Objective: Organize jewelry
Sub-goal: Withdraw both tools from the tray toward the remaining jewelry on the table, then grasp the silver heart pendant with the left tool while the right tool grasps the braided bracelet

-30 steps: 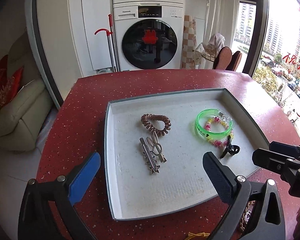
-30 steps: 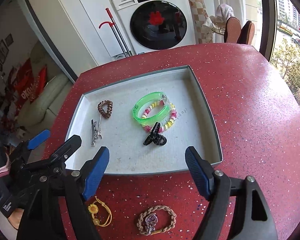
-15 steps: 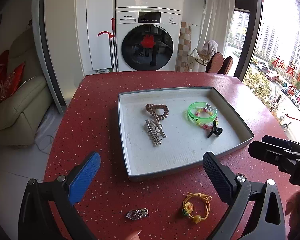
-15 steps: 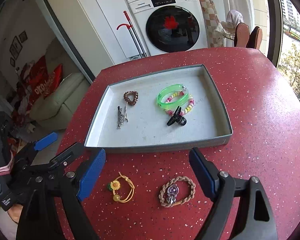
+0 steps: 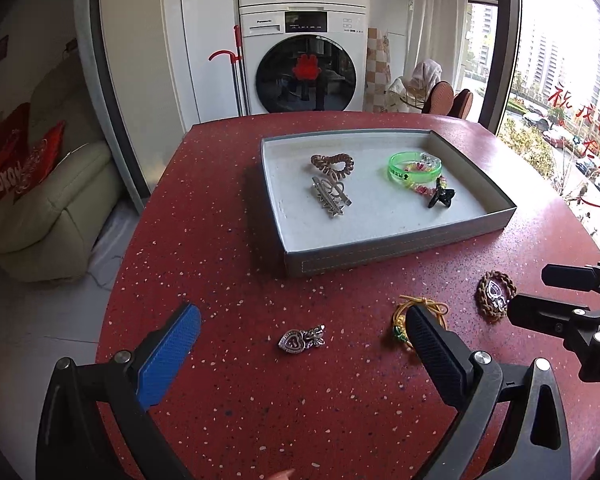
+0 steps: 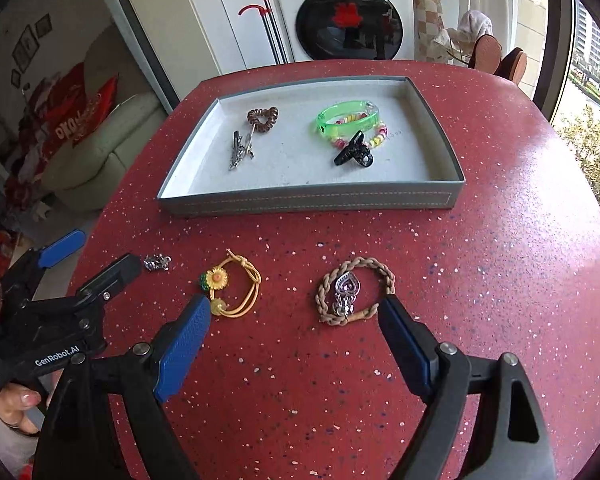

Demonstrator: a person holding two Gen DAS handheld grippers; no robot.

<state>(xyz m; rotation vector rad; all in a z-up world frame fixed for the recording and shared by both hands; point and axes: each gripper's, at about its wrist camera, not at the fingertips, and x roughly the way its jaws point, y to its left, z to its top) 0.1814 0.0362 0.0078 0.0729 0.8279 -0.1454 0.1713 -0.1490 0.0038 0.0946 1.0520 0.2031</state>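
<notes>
A grey tray [image 5: 384, 255] [image 6: 308, 200] on the red table holds a brown coil hair tie [image 5: 332, 162], silver clips [image 5: 330, 196], a green bangle [image 5: 414, 166], a bead bracelet and a black claw clip [image 6: 354, 154]. On the table in front of the tray lie a silver heart brooch [image 5: 302, 339] [image 6: 157, 262], a yellow sunflower hair tie [image 6: 232, 284] [image 5: 418, 308] and a braided brown bracelet with a silver pendant [image 6: 354, 290] [image 5: 495, 294]. My left gripper [image 5: 300, 344] is open over the brooch. My right gripper [image 6: 296, 324] is open near the braided bracelet.
The red speckled table [image 5: 220, 208] is round, with its edge close on the left. A washing machine [image 5: 304, 64], a sofa [image 5: 48, 208] and chairs [image 6: 500, 60] stand beyond it. A window is on the right.
Both grippers have pulled back from the tray toward the table's near side. The brooch, sunflower tie and braided bracelet have come into view. Both stay open.
</notes>
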